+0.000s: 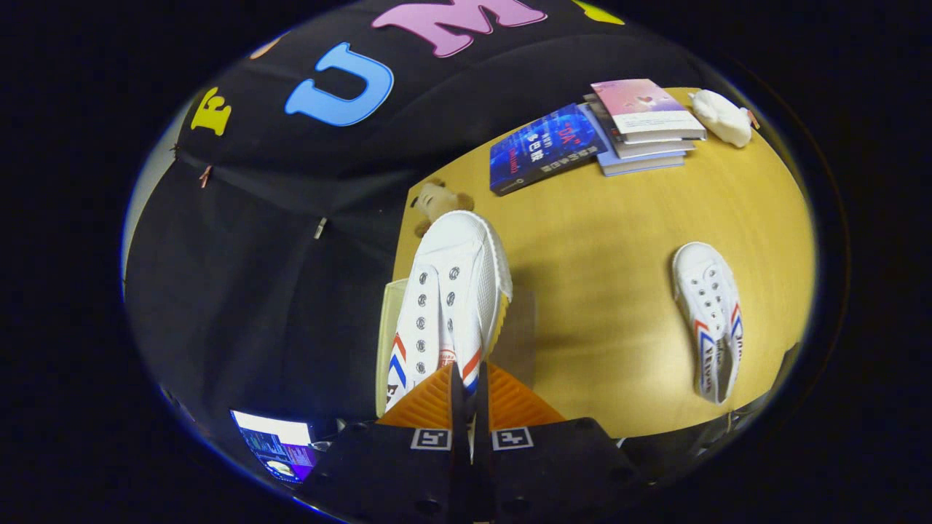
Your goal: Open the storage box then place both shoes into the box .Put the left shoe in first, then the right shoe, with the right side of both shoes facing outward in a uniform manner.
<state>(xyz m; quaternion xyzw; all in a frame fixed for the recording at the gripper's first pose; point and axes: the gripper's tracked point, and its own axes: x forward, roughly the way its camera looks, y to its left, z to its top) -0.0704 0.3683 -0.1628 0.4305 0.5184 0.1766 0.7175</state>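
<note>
My gripper (470, 397) is shut on the heel rim of a white canvas shoe (448, 298) with red and blue side stripes. The shoe hangs from the orange fingers (419, 407), toe pointing away, over the translucent storage box (384, 342). The box stands at the table's left edge, and its pale wall shows beside the shoe and its clear side to the shoe's right. The second white shoe (710, 320) lies flat on the yellow table (604, 291), well to the right of the fingers, its toe pointing away.
A blue book (542, 149) and a stack of books (644, 127) lie at the table's far side, with a white plush toy (721, 116) beside them. A small brown plush toy (437, 200) sits just beyond the held shoe's toe. A lit screen (277, 444) shows below the table's left edge.
</note>
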